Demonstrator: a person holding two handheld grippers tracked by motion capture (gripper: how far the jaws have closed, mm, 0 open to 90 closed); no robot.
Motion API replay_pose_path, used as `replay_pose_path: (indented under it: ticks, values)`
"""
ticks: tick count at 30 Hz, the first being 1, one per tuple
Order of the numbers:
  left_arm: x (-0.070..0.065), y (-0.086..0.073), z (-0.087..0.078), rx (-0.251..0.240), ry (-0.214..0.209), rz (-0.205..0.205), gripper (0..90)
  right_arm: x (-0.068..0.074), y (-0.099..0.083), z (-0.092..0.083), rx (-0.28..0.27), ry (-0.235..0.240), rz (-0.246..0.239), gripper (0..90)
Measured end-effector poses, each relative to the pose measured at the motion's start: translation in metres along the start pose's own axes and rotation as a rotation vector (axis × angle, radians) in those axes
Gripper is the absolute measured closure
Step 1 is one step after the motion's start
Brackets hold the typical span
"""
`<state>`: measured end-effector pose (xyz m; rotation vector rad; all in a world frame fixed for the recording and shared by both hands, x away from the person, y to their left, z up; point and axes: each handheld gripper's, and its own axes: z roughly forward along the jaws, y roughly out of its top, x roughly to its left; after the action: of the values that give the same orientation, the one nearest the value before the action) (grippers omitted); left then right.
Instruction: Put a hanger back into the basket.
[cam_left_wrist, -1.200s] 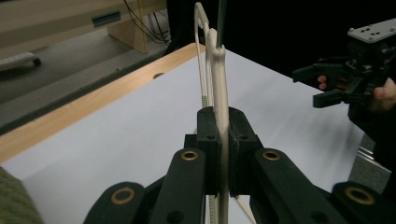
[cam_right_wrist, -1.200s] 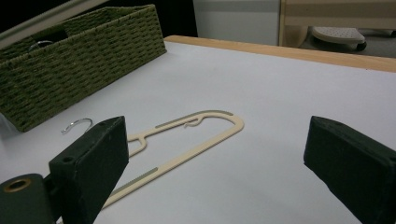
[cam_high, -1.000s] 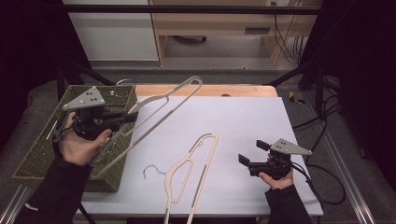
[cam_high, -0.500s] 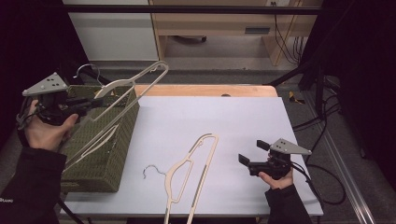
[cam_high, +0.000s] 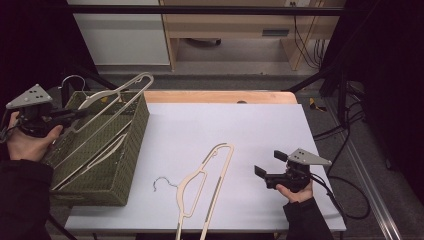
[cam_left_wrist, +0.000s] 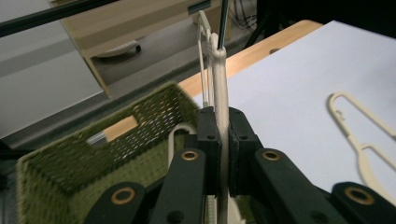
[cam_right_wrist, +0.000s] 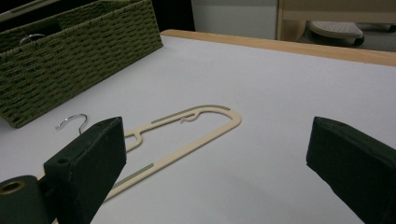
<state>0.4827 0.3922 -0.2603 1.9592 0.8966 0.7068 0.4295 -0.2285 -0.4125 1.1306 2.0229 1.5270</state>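
Hangers were being gathered into a basket, judging by the layout. Nearest the person, the right gripper (cam_high: 264, 172) was held low over the white table (cam_high: 260, 130), its jaws spread wide with nothing between them. Just beyond it, a cream hanger (cam_high: 206, 186) lay flat on the table, its slim arms forming a long loop and its thin metal hook (cam_high: 161, 182) curled toward the basket; it was not touched by either gripper.

Farther left, the left gripper (cam_high: 75, 114) was clamped on a second cream hanger (cam_high: 111, 98), the flat bar pinched edge-on between the black pads (cam_left_wrist: 208, 140). This hanger was held tilted over the green woven basket (cam_high: 131, 150), its far loop sticking out past the basket's back rim. Another pale hanger (cam_high: 90, 161) was seen lying inside against the coarse weave.

A snag was judged the main risk: the long hanger could catch on the rim or on the one already inside if it were lowered at that slant, and the light basket, which overhung the table's left edge, might be dragged or tipped. A narrow grip on a smooth, thin bar could also let the hanger pivot or slip if it were released too high.
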Motion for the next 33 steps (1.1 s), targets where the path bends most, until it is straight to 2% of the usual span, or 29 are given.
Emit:
replay_pose_path:
  ticks: [5,8,12,18,21,22,28,33]
  values:
    - [0.012,-0.016,0.000,0.030,0.034,0.003,85.6,0.001,0.000,0.001,0.007,-0.005,0.010,5.2]
    - [0.015,-0.025,0.001,0.052,0.050,-0.003,85.6,0.001,0.000,0.001,0.006,-0.002,0.006,5.2]
    - [0.018,-0.036,0.004,0.087,0.067,0.012,85.6,0.000,-0.001,0.001,0.008,-0.001,0.000,5.2]
    - [0.014,-0.050,0.017,0.101,0.072,0.021,85.6,0.001,-0.001,0.003,0.008,0.001,0.003,5.2]
    - [0.011,-0.060,0.028,0.134,0.080,0.028,85.6,0.001,-0.001,0.003,0.012,0.002,-0.002,5.2]
    - [0.010,-0.068,0.035,0.149,0.083,0.030,85.6,0.001,-0.001,0.003,0.008,0.001,0.004,5.2]
    - [0.006,-0.085,0.049,0.192,0.080,0.030,85.6,0.001,-0.001,0.003,0.014,0.006,-0.004,5.2]
    - [0.006,-0.094,0.053,0.203,0.077,0.000,85.0,0.002,-0.001,0.006,0.015,0.004,0.000,5.2]
